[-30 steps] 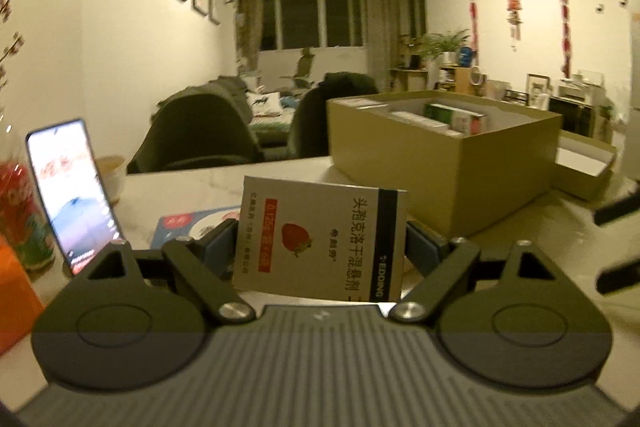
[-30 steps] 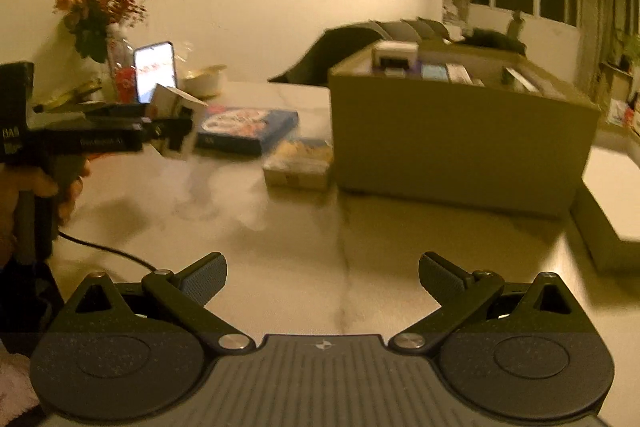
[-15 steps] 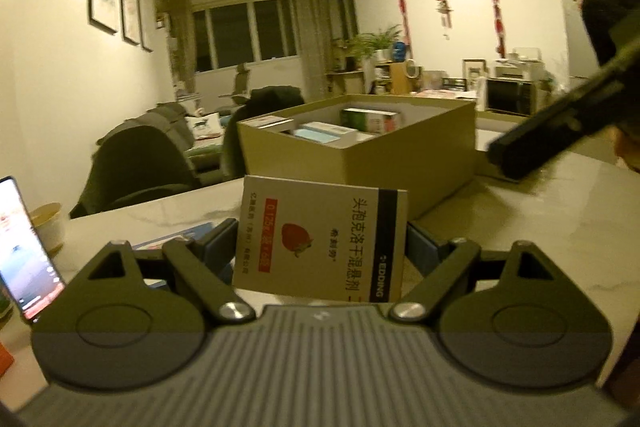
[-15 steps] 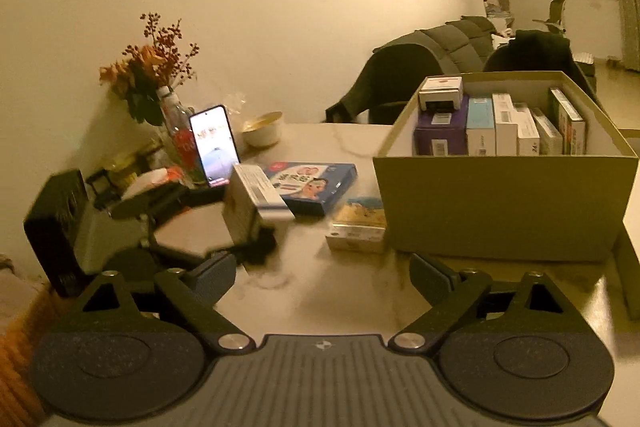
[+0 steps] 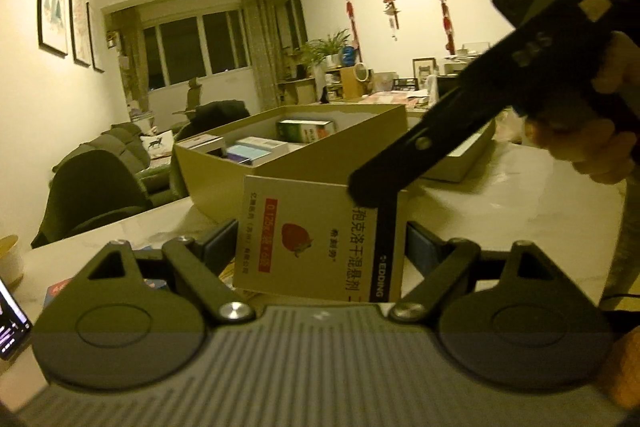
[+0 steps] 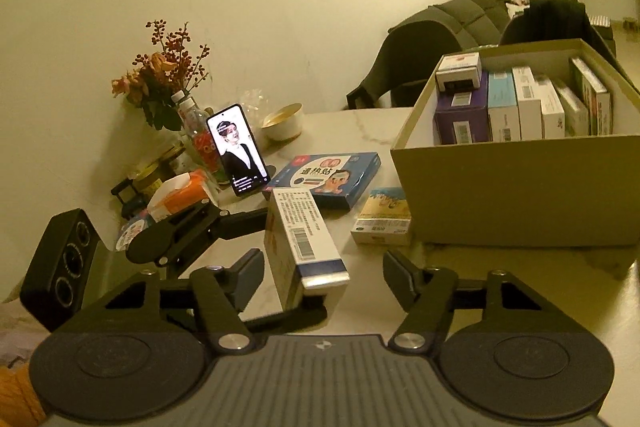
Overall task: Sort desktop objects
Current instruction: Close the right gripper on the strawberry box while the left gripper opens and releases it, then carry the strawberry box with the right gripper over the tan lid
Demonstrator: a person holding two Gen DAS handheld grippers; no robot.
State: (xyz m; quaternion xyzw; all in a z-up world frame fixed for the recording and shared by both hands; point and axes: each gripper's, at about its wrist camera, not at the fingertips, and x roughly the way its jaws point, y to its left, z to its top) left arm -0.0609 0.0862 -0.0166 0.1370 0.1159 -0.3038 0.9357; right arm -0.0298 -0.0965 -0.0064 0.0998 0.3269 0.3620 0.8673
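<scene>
The pale marbled table (image 6: 500, 291) carries the open cardboard box (image 6: 520, 187), packed with upright medicine cartons; beside it lie a blue fever-patch box (image 6: 332, 177) and a small yellow carton (image 6: 382, 217); a lit phone (image 6: 237, 149) leans near the flowers; the left tongs (image 5: 320, 247) are clamped on the white medicine box (image 5: 316, 239), held above the table; the right tongs (image 6: 324, 275) are closing around that same box, pads not pressing it.

Phone (image 5: 12, 323) cut by left edge; bowl (image 5: 10, 259) too.
</scene>
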